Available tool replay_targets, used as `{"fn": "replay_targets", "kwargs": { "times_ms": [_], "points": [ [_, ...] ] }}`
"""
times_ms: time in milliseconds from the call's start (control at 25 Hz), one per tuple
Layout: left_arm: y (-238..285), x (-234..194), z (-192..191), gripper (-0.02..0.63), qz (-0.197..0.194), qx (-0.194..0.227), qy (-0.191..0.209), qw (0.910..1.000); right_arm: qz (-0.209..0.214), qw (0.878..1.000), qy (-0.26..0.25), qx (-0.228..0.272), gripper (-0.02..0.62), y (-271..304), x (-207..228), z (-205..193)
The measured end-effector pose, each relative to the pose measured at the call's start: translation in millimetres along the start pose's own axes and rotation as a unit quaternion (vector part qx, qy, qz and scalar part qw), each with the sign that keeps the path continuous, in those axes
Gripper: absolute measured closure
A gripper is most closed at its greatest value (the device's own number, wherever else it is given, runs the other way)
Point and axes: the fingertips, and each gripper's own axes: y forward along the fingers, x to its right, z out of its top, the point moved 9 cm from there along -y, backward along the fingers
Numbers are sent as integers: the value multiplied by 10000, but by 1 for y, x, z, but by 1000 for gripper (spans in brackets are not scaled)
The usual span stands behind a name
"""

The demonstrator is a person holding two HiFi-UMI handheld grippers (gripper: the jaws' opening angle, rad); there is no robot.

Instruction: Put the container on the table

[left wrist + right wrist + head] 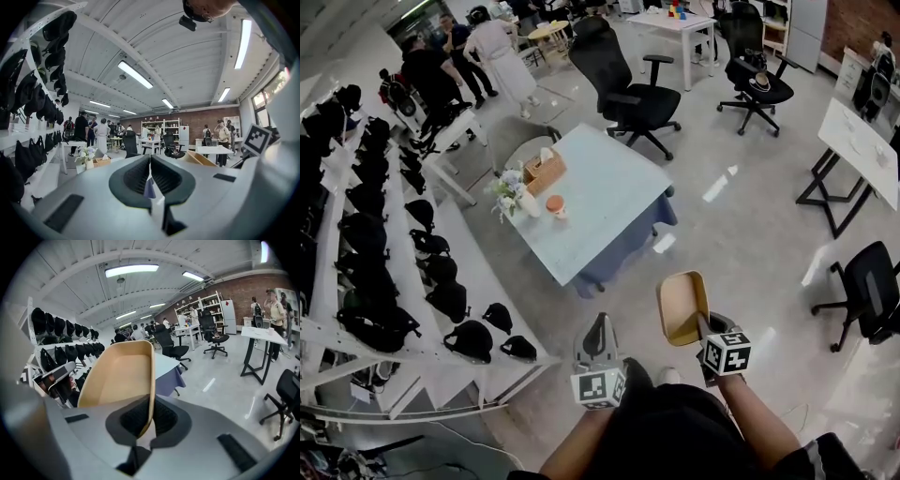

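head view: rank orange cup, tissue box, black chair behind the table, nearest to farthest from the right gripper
From the right gripper, shut on the container:
1. Orange cup, on the table's left side.
2. Tissue box, just beyond the cup.
3. Black chair, past the table's far end.

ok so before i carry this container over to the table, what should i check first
1. Right tool shut on the container wall: ok.
2. Container empty, nothing to spill: ok.
3. Left tool shut with nothing in it: ok.
4. Bare space on the table, to the right of the tissue box, flowers and cup in the head view: ok.
5. Container over the table: not ok, it hangs over the floor, short of the table's near corner.
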Motion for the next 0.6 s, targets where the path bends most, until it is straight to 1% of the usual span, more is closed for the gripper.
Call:
{"fn": "replay_targets", "kwargs": {
  "times_ms": [200,360,480,600],
  "points": [
    [8,5,-2,592,-68,-97,79,9999,15,10000,54,-50,595,3,11,-1],
    [26,8,-3,592,-113,-104,32,9999,0,9999,149,-64,595,9,22,4],
    [46,13,-6,592,-227,-143,37,9996,-11,9999,125,-87,595,14,31,13],
    [70,11,-9,592,-298,-203,-57,9993,8,9998,52,-175,595,27,40,21]
  ]
}}
